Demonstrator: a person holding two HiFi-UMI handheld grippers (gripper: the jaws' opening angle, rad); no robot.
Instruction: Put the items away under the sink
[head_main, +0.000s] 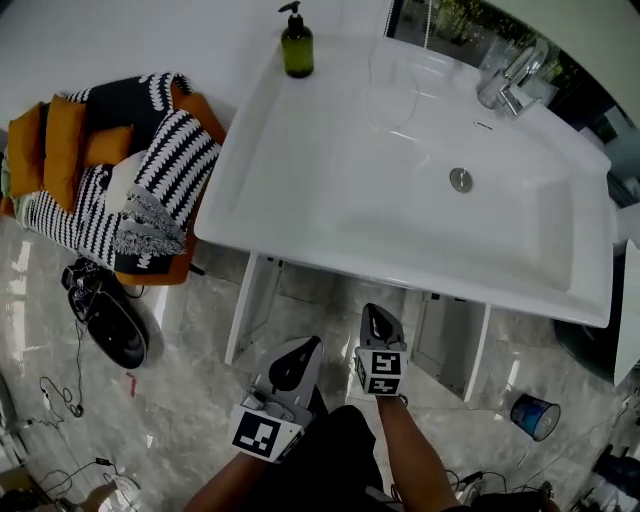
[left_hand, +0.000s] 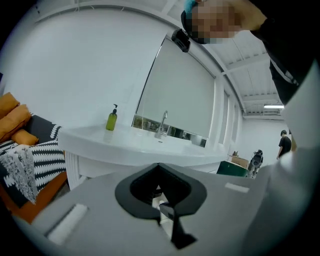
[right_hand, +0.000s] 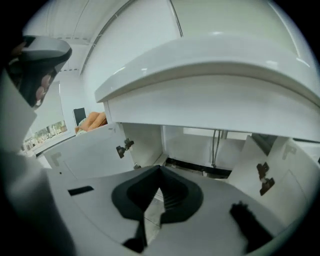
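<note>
Left gripper (head_main: 297, 364) and right gripper (head_main: 381, 327) are both closed and empty. They could knock the sink (head_main: 330, 200) rim or the open doors (head_main: 247, 305) if swung carelessly.

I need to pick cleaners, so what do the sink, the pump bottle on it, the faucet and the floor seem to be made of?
Sink: glossy white, likely ceramic or cast resin, judging by its soft reflections.
Pump bottle: dark olive-green, either glass or plastic, with a black pump.
Faucet: bright, mirror-like metal, probably chrome.
Floor: polished grey with veining and glare, so marble or a marble-look tile.
</note>
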